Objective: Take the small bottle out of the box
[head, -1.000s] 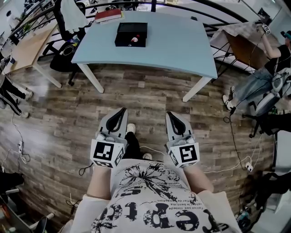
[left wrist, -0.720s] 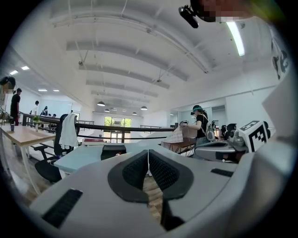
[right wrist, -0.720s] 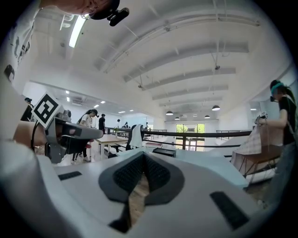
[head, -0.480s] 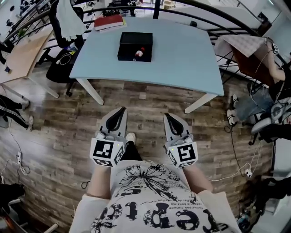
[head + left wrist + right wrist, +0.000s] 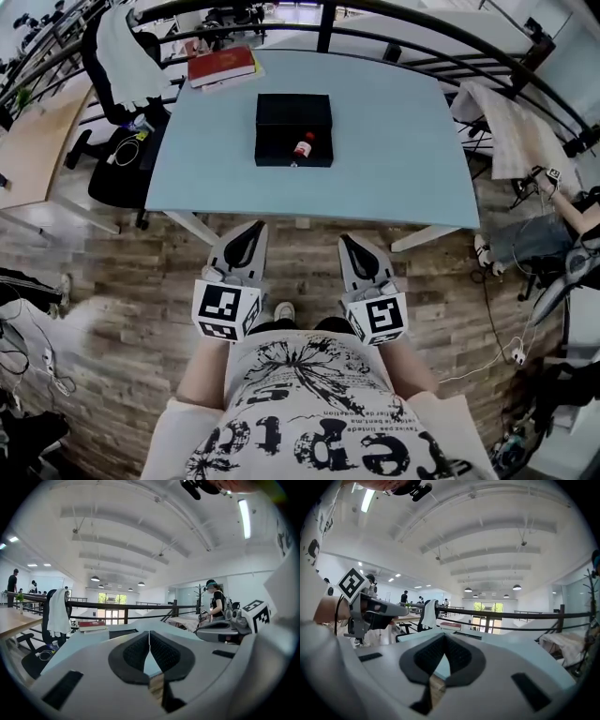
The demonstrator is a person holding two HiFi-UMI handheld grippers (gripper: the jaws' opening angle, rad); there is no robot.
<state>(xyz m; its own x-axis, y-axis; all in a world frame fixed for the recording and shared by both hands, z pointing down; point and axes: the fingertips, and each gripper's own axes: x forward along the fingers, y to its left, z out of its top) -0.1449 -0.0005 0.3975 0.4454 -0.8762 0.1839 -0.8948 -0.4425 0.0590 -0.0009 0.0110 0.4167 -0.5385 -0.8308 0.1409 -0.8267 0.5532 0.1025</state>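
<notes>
Here, in the head view, the small bottle [image 5: 303, 147] lay inside the open black box [image 5: 277, 148], by the box's near wall, around the middle of the blue table [image 5: 394, 141]. The left gripper [image 5: 256, 226] and right gripper [image 5: 345, 240] hung just short of the table's near edge. In the left gripper view, the jaws were pressed together, holding nothing. The right gripper view showed the same. A good move would likely be to reach over the near edge, open one gripper, and come down on the bottle from above. Bare table lay all round the box.
</notes>
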